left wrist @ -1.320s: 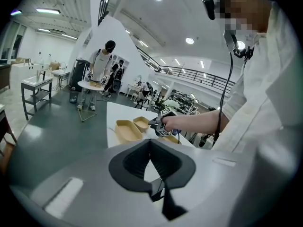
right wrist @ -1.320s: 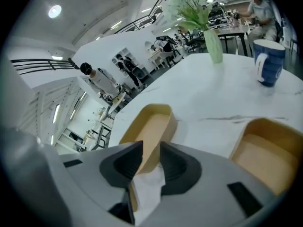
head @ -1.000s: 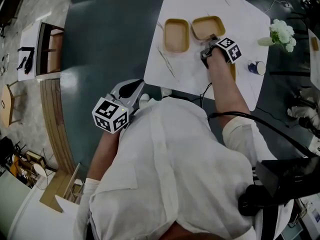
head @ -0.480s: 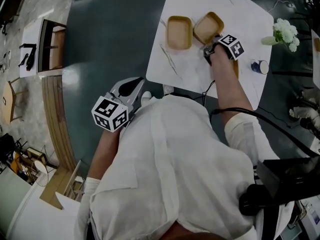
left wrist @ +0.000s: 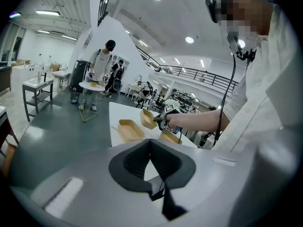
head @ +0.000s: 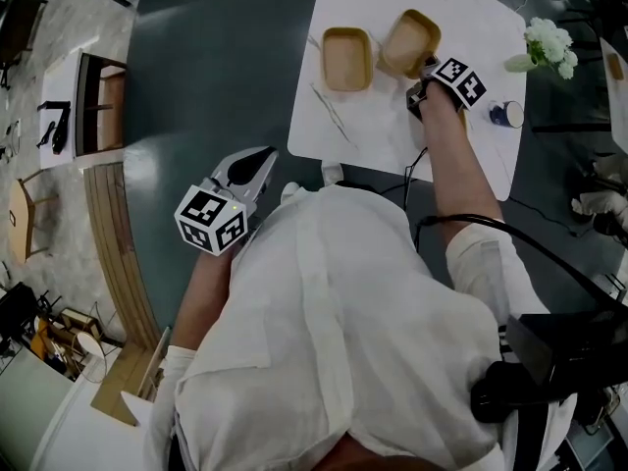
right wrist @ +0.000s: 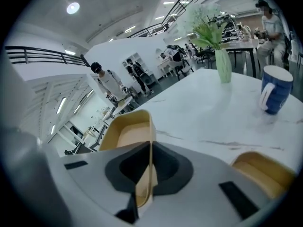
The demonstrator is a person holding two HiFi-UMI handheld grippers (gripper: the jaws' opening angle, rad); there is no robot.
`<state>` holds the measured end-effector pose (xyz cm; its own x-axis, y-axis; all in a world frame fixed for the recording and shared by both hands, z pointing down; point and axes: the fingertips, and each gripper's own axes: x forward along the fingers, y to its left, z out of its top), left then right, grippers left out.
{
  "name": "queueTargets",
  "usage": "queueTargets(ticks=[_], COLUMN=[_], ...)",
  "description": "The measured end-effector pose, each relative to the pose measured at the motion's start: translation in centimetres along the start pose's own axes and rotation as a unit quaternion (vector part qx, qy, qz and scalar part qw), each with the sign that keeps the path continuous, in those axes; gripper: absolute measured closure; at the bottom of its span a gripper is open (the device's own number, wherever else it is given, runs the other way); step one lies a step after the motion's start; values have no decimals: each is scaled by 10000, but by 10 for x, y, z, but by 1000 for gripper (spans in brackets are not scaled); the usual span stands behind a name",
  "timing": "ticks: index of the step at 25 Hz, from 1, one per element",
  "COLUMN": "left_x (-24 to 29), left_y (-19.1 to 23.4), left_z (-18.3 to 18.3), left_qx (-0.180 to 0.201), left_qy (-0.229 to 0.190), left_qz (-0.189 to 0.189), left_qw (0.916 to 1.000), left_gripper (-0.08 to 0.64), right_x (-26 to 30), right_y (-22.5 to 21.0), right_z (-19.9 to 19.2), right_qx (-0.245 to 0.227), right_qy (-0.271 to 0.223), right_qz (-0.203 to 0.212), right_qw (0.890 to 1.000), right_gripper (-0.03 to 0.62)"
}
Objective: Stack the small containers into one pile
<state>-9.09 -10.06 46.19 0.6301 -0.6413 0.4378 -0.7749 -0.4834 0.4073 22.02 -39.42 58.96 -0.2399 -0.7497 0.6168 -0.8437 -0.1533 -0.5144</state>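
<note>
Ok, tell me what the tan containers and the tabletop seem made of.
Held container and resting container: matte tan, thin-walled, likely moulded fibre or plastic. Table: smooth white top with grey veins, marble or a marble-look laminate; cannot tell which.

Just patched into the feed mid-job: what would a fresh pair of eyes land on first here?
The right gripper has its jaws shut on the wall of a tan container, held tilted over the white table beside a second container lying flat. The left gripper hangs off the table by the person's side, jaws together on nothing.
</note>
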Motion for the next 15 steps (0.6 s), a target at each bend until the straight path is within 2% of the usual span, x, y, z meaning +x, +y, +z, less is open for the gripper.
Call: queueTargets(ticks=[10,15], left_x=[5,9], left_y=[-16,-28], left_z=[5,5], left_qx=[234,386], left_qy=[44,108], left_qz=[-581,-855], left_qw=[9980,9955], left_gripper=[552,552], right_x=[-70,-108], right_y=[-12,-39], right_z=[9,9], right_qx=[-411,-580], right_qy=[41,162], right_qz=[237,257], right_qw=[9989,9979], right_gripper=[577,577])
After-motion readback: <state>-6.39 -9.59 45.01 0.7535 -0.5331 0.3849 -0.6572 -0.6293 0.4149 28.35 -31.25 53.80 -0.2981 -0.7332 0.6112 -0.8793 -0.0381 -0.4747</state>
